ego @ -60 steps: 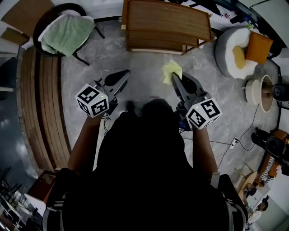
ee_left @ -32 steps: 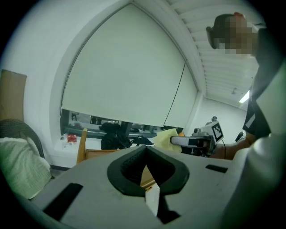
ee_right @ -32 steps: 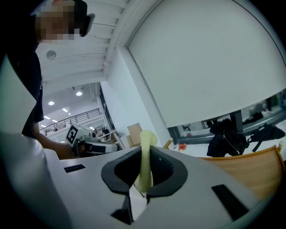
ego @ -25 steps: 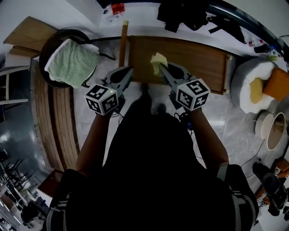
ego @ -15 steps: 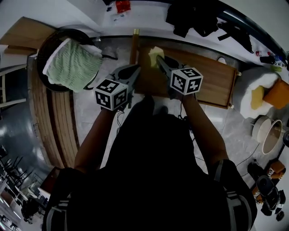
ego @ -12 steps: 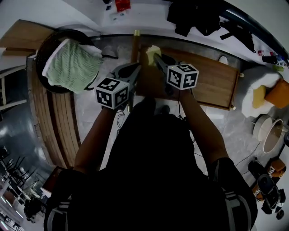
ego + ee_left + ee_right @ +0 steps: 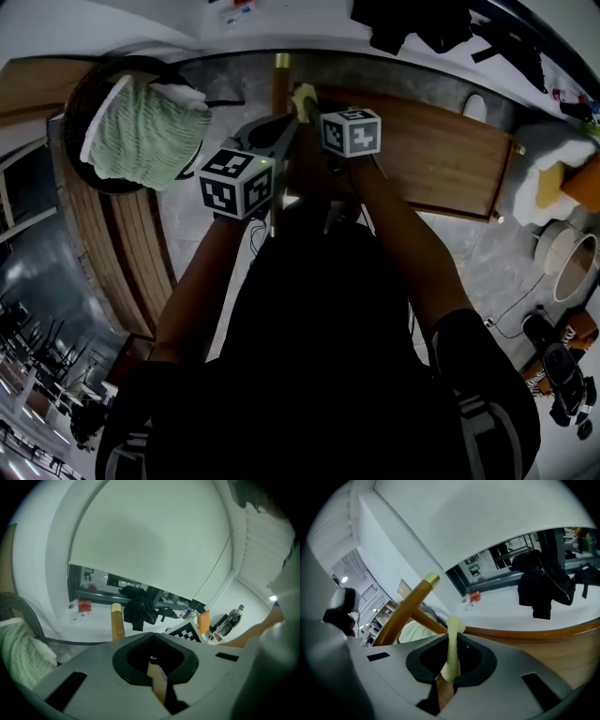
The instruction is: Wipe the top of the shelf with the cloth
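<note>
Right gripper (image 7: 312,108) clamps the yellow cloth (image 7: 451,644), which sticks out ahead of its jaws over the shelf's (image 7: 441,155) left end. Left gripper (image 7: 284,127) beside it is closed, empty. Press flat, then sweep rightward evenly.

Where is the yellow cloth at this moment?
Pinched in the right gripper, the cloth sits at the left end of the wooden shelf top, beside the upright post, in head view.

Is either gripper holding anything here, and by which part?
The right gripper pinches the cloth by one end; the rest sticks up past the jaws. The left gripper is shut on nothing.
</note>
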A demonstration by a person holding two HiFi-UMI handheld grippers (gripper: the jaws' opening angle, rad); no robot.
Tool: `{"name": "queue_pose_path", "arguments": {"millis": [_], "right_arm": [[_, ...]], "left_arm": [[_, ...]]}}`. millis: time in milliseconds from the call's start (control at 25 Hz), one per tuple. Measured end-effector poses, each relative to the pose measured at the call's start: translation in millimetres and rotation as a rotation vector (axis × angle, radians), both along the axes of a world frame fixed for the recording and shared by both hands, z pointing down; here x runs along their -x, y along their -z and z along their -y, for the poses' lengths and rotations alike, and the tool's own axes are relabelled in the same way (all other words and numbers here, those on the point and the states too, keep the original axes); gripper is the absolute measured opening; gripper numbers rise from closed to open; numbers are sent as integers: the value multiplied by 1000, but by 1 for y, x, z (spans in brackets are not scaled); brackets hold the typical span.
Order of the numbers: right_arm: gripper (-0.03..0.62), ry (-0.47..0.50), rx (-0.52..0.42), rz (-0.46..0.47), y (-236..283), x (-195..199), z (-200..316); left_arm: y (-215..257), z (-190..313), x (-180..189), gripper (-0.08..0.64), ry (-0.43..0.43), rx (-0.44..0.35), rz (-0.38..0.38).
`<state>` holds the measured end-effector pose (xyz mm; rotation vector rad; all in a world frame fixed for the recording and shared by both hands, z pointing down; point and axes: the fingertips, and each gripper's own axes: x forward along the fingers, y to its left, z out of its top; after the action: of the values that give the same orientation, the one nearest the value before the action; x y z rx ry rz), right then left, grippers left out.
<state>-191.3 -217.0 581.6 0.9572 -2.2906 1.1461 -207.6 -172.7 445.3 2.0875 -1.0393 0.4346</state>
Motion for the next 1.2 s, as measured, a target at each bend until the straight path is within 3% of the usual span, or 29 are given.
{"name": "queue_pose_path", "arguments": {"millis": [280,680,880,1080,1200], "right_arm": [[43,-39,28,-118,-30,-13,7],[43,68,-56,-197,-43,-30,7],[43,71,-66,-214,-42,-60,6],[43,72,-65,-232,-43,-96,6],[43,65,-56,-244,-39,-125,5]], "left_arm": [[-3,-4,-11,12,0,20,-30],[-6,-7,-37,12,24,43,-1],[-15,-10,-61,11,43,58,55],[-33,-15,-95,12,64,95,66],[-36,-12,-118,12,67,73,70]]}}
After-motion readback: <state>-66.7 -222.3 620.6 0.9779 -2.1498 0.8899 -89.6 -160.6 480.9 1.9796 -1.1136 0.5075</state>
